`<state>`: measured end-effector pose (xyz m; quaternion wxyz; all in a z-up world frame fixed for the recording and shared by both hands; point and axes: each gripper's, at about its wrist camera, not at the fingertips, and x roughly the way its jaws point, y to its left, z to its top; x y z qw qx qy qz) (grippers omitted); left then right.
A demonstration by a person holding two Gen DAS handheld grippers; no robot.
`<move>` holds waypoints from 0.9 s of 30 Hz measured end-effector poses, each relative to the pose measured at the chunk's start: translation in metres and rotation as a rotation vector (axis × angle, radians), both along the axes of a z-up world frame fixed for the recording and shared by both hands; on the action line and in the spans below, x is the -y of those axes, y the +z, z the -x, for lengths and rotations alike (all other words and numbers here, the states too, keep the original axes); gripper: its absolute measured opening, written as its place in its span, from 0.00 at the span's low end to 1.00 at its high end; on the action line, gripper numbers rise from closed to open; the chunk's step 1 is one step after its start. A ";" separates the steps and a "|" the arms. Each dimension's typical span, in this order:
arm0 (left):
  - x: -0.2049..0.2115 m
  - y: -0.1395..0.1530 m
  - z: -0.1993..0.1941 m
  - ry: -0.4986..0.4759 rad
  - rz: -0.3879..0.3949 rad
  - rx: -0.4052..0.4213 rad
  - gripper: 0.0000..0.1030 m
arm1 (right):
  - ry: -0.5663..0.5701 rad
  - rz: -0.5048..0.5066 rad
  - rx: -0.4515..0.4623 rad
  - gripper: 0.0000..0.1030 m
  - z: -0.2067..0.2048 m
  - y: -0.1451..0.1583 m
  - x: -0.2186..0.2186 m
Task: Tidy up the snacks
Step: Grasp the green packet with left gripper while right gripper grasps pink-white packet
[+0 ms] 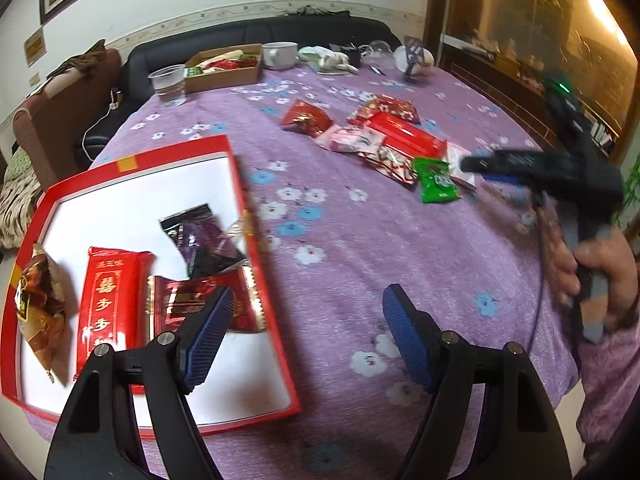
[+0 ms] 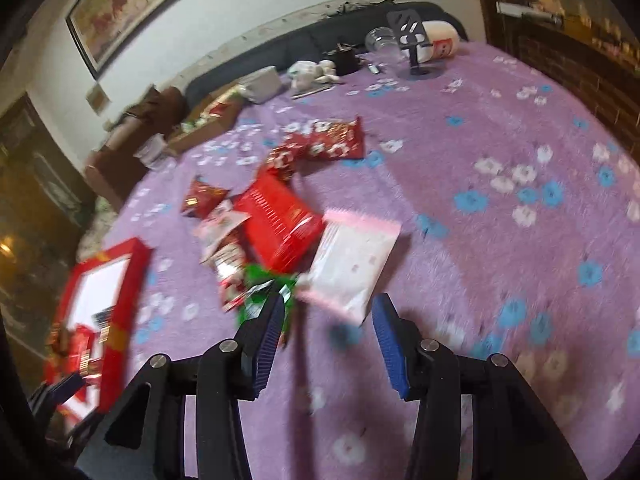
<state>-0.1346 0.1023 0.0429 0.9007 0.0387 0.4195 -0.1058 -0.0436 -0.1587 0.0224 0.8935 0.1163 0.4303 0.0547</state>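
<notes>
A red box [image 1: 240, 184] with a white floor lies at the left and holds a brown packet [image 1: 40, 300], a red packet [image 1: 108, 304], a dark purple packet [image 1: 200, 240] and a dark red one [image 1: 192, 300]. My left gripper [image 1: 308, 296] stands open and empty over the box's right rim. Loose snacks lie in a pile mid-table: a red pack [image 2: 280, 220], a green packet [image 2: 260, 292] and a pink-white packet [image 2: 352, 256]. My right gripper [image 2: 329, 304] is open just in front of the pile, with the pink-white packet's near corner between its fingers, unpressed.
A purple flowered cloth [image 1: 360, 240] covers the round table. At the far edge stand a cardboard box [image 1: 224, 68], a plastic cup [image 1: 168, 82], a white mug [image 1: 280, 55] and a phone stand [image 1: 414, 60]. A hand [image 1: 600, 280] holds the right gripper at the right.
</notes>
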 end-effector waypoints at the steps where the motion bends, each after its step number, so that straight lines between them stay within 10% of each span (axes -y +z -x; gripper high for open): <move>1: 0.002 0.000 0.000 -0.003 -0.006 -0.001 0.75 | -0.008 0.021 -0.005 0.47 -0.005 -0.001 -0.001; 12: -0.001 0.002 -0.016 0.033 -0.035 -0.033 0.74 | -0.078 0.266 0.011 0.46 -0.044 -0.024 -0.026; 27: 0.110 -0.001 -0.069 -0.144 -0.008 -0.106 0.74 | -0.170 -0.067 0.077 0.36 -0.042 -0.011 0.055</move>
